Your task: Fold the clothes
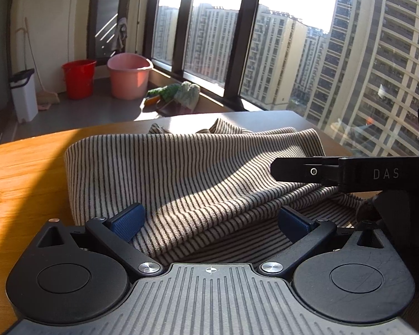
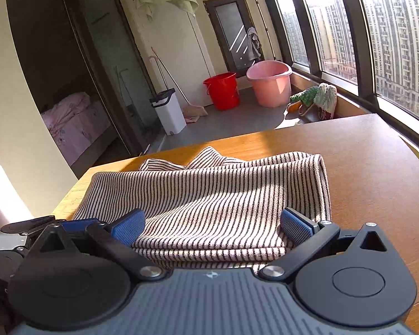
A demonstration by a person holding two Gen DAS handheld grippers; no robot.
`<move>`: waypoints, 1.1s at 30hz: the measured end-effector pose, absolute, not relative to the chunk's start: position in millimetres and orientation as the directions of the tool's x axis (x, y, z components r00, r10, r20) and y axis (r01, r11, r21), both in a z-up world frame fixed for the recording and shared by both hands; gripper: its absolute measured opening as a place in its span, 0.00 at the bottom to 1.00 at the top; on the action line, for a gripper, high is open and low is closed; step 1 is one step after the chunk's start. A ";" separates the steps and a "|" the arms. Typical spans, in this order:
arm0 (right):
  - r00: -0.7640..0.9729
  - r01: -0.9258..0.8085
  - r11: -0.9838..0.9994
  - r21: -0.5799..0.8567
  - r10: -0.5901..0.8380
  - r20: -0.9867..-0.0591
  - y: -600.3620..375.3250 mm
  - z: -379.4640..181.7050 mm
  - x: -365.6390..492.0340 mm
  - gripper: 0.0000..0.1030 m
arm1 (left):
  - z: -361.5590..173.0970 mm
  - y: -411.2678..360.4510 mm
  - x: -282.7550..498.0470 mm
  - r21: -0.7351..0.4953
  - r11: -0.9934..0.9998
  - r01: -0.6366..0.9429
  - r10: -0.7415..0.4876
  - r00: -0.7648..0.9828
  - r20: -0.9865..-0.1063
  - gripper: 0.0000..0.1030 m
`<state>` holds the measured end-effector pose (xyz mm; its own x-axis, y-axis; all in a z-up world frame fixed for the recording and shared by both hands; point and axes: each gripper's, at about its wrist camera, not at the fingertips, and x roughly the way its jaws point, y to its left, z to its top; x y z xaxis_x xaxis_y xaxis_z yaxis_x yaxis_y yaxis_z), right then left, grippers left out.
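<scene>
Nearest me, my left gripper [image 1: 209,223] and right gripper [image 2: 212,227] both stood released, blue pads apart over the cloth's near edge. The striped garment [image 2: 209,195], cream with thin dark lines, lay folded in rumpled layers on the wooden table [image 2: 377,162].

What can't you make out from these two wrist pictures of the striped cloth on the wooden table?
- Near edge of the folded black-and-white striped cloth: hidden behind the grey ribbed gripper body in both wrist views.
- What kind of garment it is: the folds hide its shape.
- Right tongs in the left wrist view: only one black finger shows; the rest is cut off by the right edge.
- Wooden table: near side hidden below both cameras.
</scene>
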<state>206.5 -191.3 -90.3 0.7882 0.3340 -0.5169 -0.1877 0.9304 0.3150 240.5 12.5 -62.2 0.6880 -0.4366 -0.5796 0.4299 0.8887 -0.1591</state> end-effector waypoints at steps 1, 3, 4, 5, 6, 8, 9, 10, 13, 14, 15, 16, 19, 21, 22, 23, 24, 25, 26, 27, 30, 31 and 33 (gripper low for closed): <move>0.787 -0.190 0.931 0.311 0.334 -0.519 -190.0 -90.3 207.9 1.00 | -62.3 14.6 240.0 -0.172 0.887 0.429 -0.444 0.688 -0.574 1.00; 0.785 -0.194 0.934 0.301 0.332 -0.523 -187.5 -90.2 208.4 1.00 | -62.5 18.3 238.4 -0.194 0.883 0.427 -0.457 0.689 -0.562 1.00; 0.786 -0.196 0.935 0.297 0.331 -0.522 -187.3 -90.4 207.2 1.00 | -62.7 19.6 237.0 -0.202 0.882 0.426 -0.460 0.690 -0.558 1.00; 0.786 -0.196 0.933 0.300 0.333 -0.520 -187.6 -90.4 206.8 1.00 | -62.9 20.4 236.5 -0.205 0.882 0.424 -0.462 0.692 -0.555 1.00; 0.787 -0.197 0.932 0.304 0.335 -0.518 -188.0 -90.2 206.5 1.00 | -62.9 20.4 236.3 -0.206 0.882 0.423 -0.461 0.692 -0.555 1.00; 0.787 -0.197 0.929 0.313 0.340 -0.514 -189.9 -89.8 206.9 1.00 | -62.2 20.8 235.4 -0.209 0.883 0.420 -0.461 0.695 -0.552 1.00; 0.788 -0.197 0.928 0.315 0.341 -0.513 -190.9 -89.7 207.2 1.00 | -60.1 23.3 234.3 -0.223 0.881 0.418 -0.468 0.698 -0.542 1.00; 0.788 -0.197 0.927 0.318 0.343 -0.512 -192.0 -89.6 207.5 1.00 | -57.5 26.2 233.1 -0.240 0.877 0.416 -0.478 0.701 -0.530 1.00; 0.788 -0.196 0.927 0.319 0.343 -0.511 -192.2 -89.3 207.5 1.00 | -49.0 38.3 230.8 -0.286 0.865 0.413 -0.502 0.723 -0.475 1.00; 0.788 -0.195 0.928 0.318 0.341 -0.512 -191.0 -89.2 207.6 1.00 | -46.4 42.8 231.4 -0.296 0.862 0.411 -0.506 0.733 -0.456 1.00; 0.789 -0.195 0.929 0.316 0.340 -0.512 -190.8 -89.1 207.8 1.00 | -43.8 47.3 232.1 -0.305 0.860 0.409 -0.508 0.743 -0.436 1.00; 0.789 -0.195 0.929 0.315 0.339 -0.513 -190.3 -88.9 208.1 1.00 | -42.3 52.2 235.9 -0.325 0.854 0.406 -0.516 0.743 -0.426 1.00; 0.789 -0.194 0.929 0.316 0.339 -0.513 -187.6 -87.2 208.6 1.00 | -46.6 66.9 264.4 -0.432 0.832 0.348 -0.532 0.719 -0.447 1.00; 0.789 -0.194 0.927 0.321 0.341 -0.510 -188.2 -86.4 211.8 1.00 | -53.1 75.5 282.9 -0.486 0.820 0.302 -0.535 0.705 -0.465 1.00; 0.790 -0.194 0.926 0.323 0.342 -0.509 -189.2 -86.7 211.8 1.00 | -55.4 78.6 287.9 -0.501 0.814 0.293 -0.540 0.699 -0.469 1.00; 0.790 -0.193 0.926 0.324 0.342 -0.509 -189.4 -86.8 211.7 1.00 | -57.0 81.2 291.4 -0.512 0.808 0.290 -0.546 0.694 -0.469 1.00; 0.790 -0.192 0.926 0.324 0.342 -0.508 -189.6 -86.8 211.7 1.00 | -58.6 83.8 294.9 -0.523 0.803 0.286 -0.552 0.689 -0.469 1.00; 0.791 -0.192 0.926 0.325 0.342 -0.508 -189.7 -86.8 211.7 1.00 | -58.9 84.6 295.3 -0.519 0.805 0.286 -0.549 0.690 -0.472 1.00; 0.791 -0.192 0.926 0.325 0.342 -0.508 -189.5 -86.6 212.0 1.00 | -58.6 84.5 294.3 -0.509 0.811 0.287 -0.544 0.692 -0.475 1.00; 0.791 -0.192 0.926 0.324 0.342 -0.508 -189.0 -86.6 211.8 1.00 | -58.3 84.4 293.4 -0.499 0.817 0.289 -0.538 0.694 -0.479 1.00; 0.790 -0.194 0.923 0.331 0.347 -0.505 -189.6 -86.7 211.5 1.00 | -49.6 83.5 279.6 -0.472 0.838 0.274 -0.505 0.717 -0.481 1.00; 0.790 -0.195 0.922 0.336 0.350 -0.503 -190.2 -86.8 211.5 1.00 | -45.4 83.2 271.5 -0.466 0.841 0.274 -0.500 0.723 -0.477 1.00; 0.790 -0.196 0.918 0.344 0.356 -0.499 -191.5 -87.0 211.5 1.00 | -41.3 83.0 253.5 -0.473 0.827 0.304 -0.525 0.717 -0.458 1.00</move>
<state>211.5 -191.5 -87.0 0.7899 0.3557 -0.4995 -0.1961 0.9183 0.3438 253.5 83.0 -41.3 0.7173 -0.5254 -0.4576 0.3036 0.8268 -0.4734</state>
